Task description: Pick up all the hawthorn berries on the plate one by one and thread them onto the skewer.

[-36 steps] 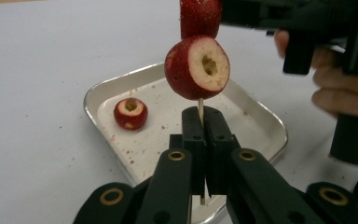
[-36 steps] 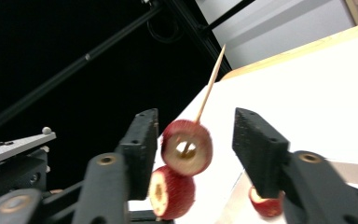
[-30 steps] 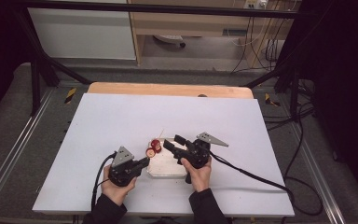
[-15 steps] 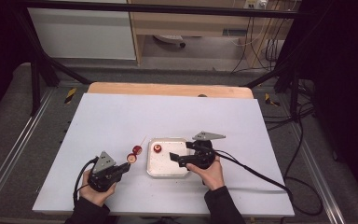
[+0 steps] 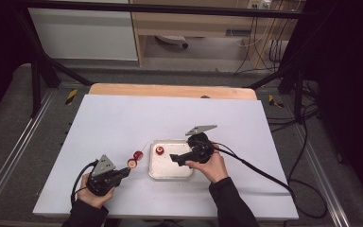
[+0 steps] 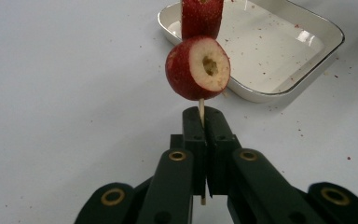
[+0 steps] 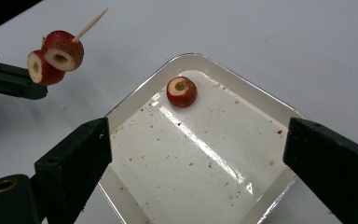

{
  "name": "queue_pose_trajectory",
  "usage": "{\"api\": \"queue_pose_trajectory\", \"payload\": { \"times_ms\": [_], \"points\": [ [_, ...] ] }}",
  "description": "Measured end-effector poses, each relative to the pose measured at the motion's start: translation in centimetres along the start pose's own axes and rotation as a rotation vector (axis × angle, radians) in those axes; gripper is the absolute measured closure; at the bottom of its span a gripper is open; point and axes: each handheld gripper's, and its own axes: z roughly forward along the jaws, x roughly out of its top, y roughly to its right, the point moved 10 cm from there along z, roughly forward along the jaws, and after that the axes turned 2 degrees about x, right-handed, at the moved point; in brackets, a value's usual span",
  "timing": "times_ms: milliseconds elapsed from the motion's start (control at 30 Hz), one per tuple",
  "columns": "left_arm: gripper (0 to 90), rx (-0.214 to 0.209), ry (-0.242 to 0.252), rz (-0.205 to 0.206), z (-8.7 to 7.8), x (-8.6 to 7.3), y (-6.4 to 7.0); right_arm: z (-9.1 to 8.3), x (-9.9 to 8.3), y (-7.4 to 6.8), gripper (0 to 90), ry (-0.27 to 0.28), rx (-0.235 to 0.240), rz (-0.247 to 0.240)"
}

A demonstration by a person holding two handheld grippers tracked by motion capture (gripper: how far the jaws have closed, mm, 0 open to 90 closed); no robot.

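Gripping a thin wooden skewer [image 6: 201,108] at the table's [image 5: 123,118] near left edge, the left tongs [image 5: 123,172] are clenched on its bare end, two red cored fruit pieces [image 6: 198,67] threaded just beyond the jaws. Farther in, the right tongs [image 5: 176,159] hang released, jaws spread wide over a white tray [image 7: 270,116]. One loose fruit piece [image 7: 182,91] lies in the tray's far corner, amid red crumbs.
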Motion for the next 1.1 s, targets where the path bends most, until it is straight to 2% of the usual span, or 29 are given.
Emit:
{"api": "queue_pose_trajectory", "payload": {
  "times_ms": [333,533,867,1000,1100],
  "points": [
    [88.2,0.005,-0.014,-0.002,-0.4,-0.4,-1.0,2.3,1.6,-0.5,15.3,-0.118,-0.038,-0.102],
    [88.2,0.009,-0.021,-0.003,-0.6,-0.8,-1.4,4.5,2.0,-1.1,19.2,-0.207,-0.027,-0.137],
    [88.2,0.014,-0.026,-0.010,-0.6,-1.0,-1.7,7.1,2.8,-1.3,32.3,-0.303,-0.013,-0.144],
    [88.2,0.012,-0.031,-0.010,-0.5,-1.1,-1.6,8.0,2.8,-0.9,37.7,-0.338,-0.013,-0.151],
    [88.2,0.013,-0.031,-0.013,-0.4,-1.1,-1.7,8.4,2.6,-0.8,41.4,-0.360,-0.006,-0.133]
  ]
}}
